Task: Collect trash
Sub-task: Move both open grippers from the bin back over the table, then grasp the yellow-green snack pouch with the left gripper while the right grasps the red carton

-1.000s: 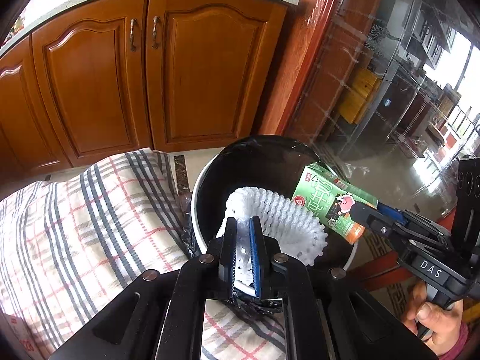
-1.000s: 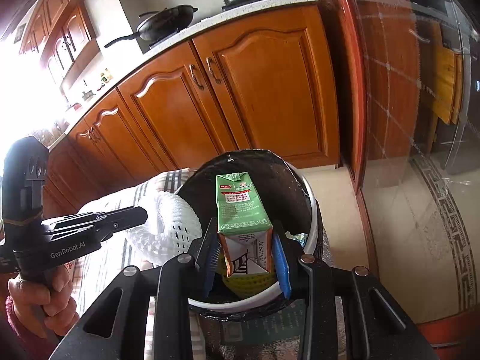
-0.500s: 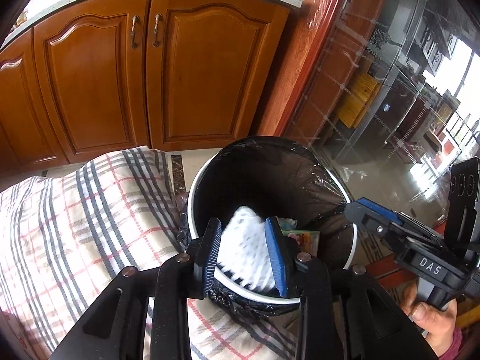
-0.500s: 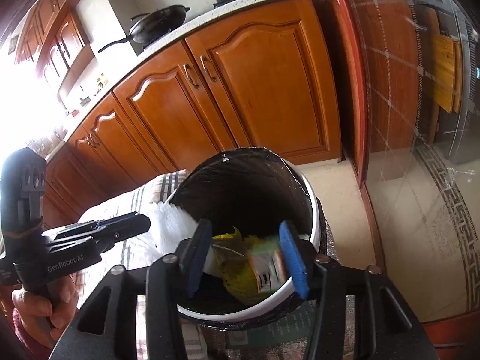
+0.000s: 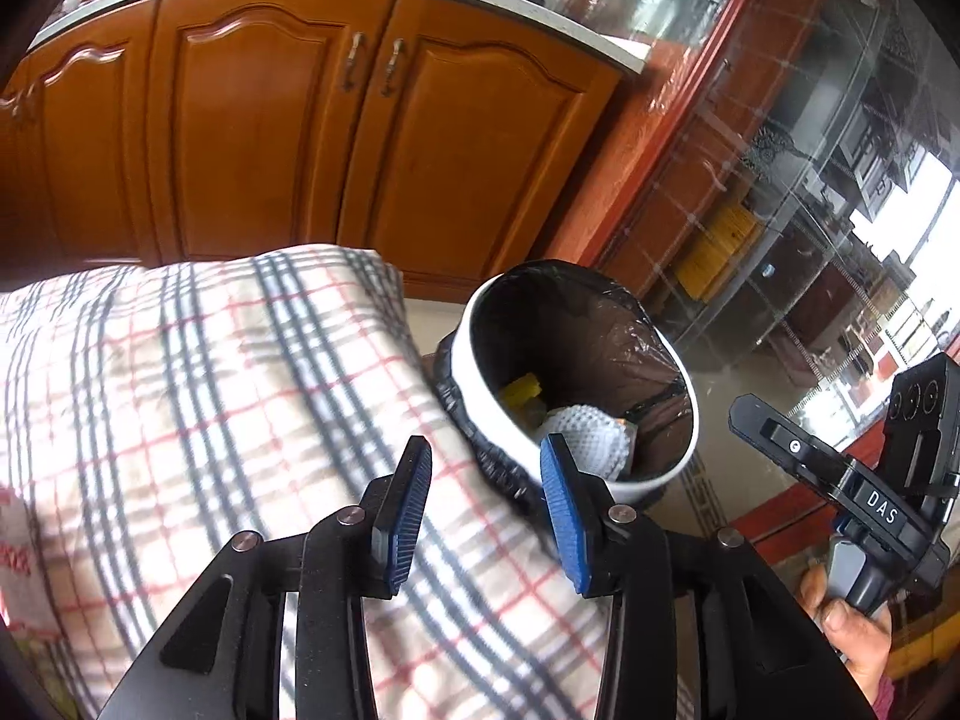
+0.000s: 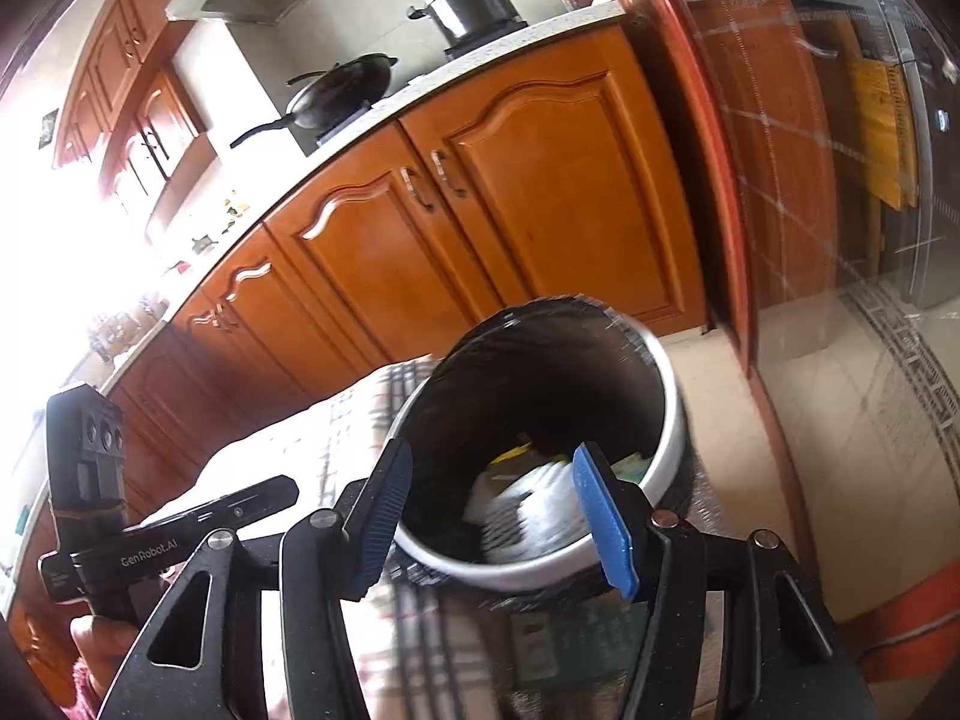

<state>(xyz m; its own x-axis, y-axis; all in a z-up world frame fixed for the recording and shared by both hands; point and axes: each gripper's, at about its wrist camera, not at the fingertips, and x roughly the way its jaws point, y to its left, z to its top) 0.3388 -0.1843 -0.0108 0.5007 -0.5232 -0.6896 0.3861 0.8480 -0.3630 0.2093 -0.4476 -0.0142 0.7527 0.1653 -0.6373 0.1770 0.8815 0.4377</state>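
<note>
Behind everything I see a run of orange-brown wooden cabinets under a pale counter, with a steel lidded pot and a black frying pan on the hob. Below, a plaid cloth with grey and red stripes covers a surface just beside the round white bin lined with a black plastic bag.

My left gripper angles downward over the cloth's edge, jaws opening with nothing between them; its right blue pad overlaps the bin's near rim. My right gripper tilts down over the bin's mouth, jaws also opening, empty.

Writing: "DAS" on the right gripper's body in the left view, "GenRobot.AI" on the left gripper's body in the right view.

Trash lies inside the bin: a white foam net sleeve, a yellow scrap beside it. The right view blurs these.
</note>
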